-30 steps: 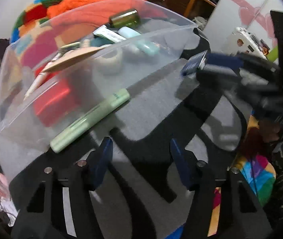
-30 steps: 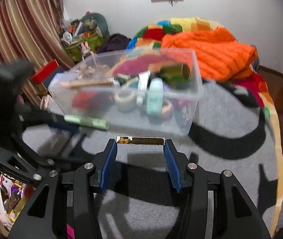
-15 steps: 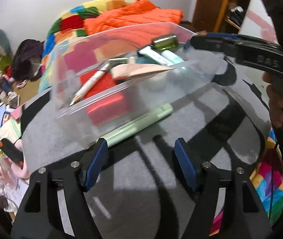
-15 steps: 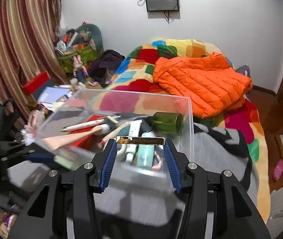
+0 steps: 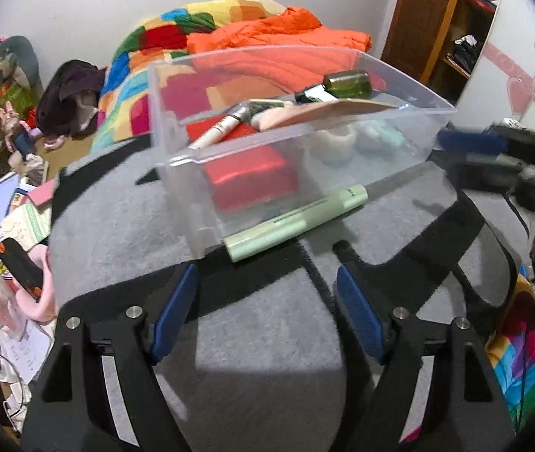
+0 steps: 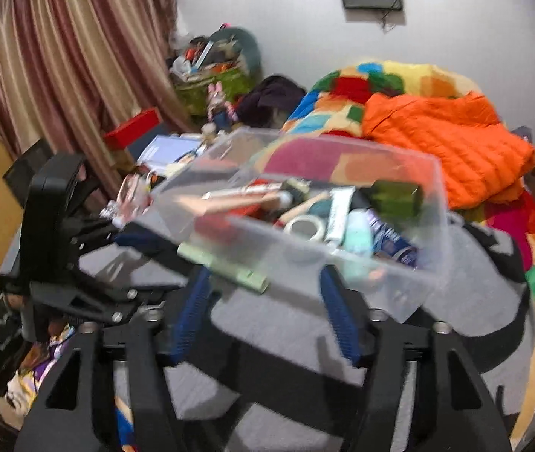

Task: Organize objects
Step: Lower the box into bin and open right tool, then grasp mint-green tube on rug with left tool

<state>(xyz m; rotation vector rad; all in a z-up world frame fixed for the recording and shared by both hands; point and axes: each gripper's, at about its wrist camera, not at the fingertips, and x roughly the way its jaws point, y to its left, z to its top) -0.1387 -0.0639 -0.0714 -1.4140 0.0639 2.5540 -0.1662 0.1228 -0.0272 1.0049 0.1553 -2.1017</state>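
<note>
Pale green cylindrical tube [image 5: 297,222] lies just ahead of the empty, spread left tongs [image 5: 267,312], long axis running near-left to far-right against the clear plastic bin [image 5: 399,143]; right tongs [image 6: 263,316] also spread, empty.

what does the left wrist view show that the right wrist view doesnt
Only the left wrist view shows the wooden door and shelves at the far right, and the red box inside the bin seen clearly through its wall.

Only the right wrist view shows the striped curtain, the tape roll and the pale blue bottle from above.

Both show the clear plastic bin, the light green tube lying outside against it, the orange jacket, the grey mat, and open, empty jaws on the left gripper and right gripper.
</note>
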